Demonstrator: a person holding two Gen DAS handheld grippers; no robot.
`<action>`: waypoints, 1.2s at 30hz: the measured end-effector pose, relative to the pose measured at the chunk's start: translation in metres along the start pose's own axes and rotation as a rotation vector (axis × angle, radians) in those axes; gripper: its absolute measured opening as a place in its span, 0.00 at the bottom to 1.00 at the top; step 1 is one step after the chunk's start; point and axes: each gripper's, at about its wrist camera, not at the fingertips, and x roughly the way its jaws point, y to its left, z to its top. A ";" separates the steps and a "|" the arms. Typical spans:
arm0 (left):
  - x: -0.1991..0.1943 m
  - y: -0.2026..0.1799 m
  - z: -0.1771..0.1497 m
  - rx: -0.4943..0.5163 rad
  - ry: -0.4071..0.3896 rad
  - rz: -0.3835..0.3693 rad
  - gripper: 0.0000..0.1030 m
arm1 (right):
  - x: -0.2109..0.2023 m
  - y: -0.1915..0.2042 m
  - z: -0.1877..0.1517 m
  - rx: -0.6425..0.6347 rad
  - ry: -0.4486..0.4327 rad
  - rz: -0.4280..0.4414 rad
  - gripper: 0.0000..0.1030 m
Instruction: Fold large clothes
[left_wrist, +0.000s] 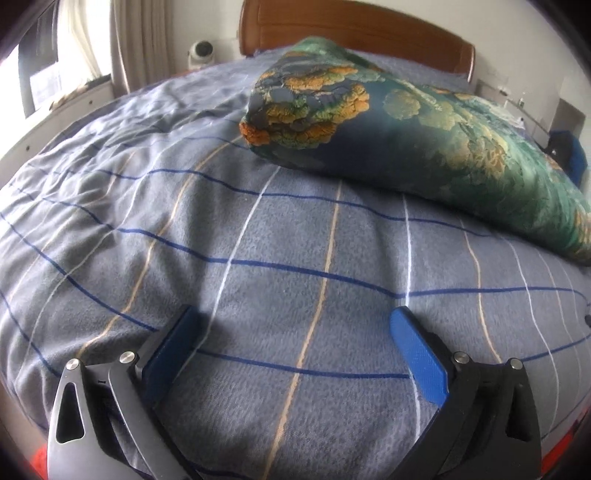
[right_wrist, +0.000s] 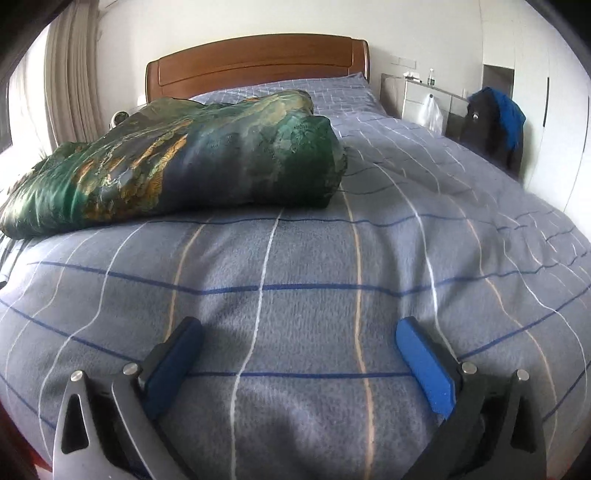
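Note:
A large green and dark blue cloth with orange and gold floral print (left_wrist: 406, 122) lies folded in a thick bundle on the bed, upper right in the left wrist view and upper left in the right wrist view (right_wrist: 177, 170). My left gripper (left_wrist: 297, 319) hovers low over the grey checked bed cover (left_wrist: 258, 229), well short of the bundle, jaws wide apart with nothing between the blue pads. My right gripper (right_wrist: 301, 330) is likewise open and empty above the cover (right_wrist: 314, 258), the bundle lying ahead and to its left.
A wooden headboard (right_wrist: 258, 59) stands at the far end of the bed. A window with curtains (left_wrist: 85, 48) is on the left side. A white cabinet (right_wrist: 424, 96) and a chair with dark and blue clothes (right_wrist: 495, 122) stand to the right.

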 end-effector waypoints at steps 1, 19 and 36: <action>0.002 0.002 -0.001 0.002 -0.014 -0.001 0.99 | 0.001 0.000 -0.003 -0.004 -0.005 -0.004 1.00; -0.002 0.000 -0.007 0.010 -0.050 0.020 1.00 | 0.004 0.005 -0.006 -0.021 -0.005 -0.013 1.00; -0.006 -0.001 -0.001 0.008 0.008 0.032 1.00 | 0.006 0.006 -0.004 -0.023 0.007 -0.013 1.00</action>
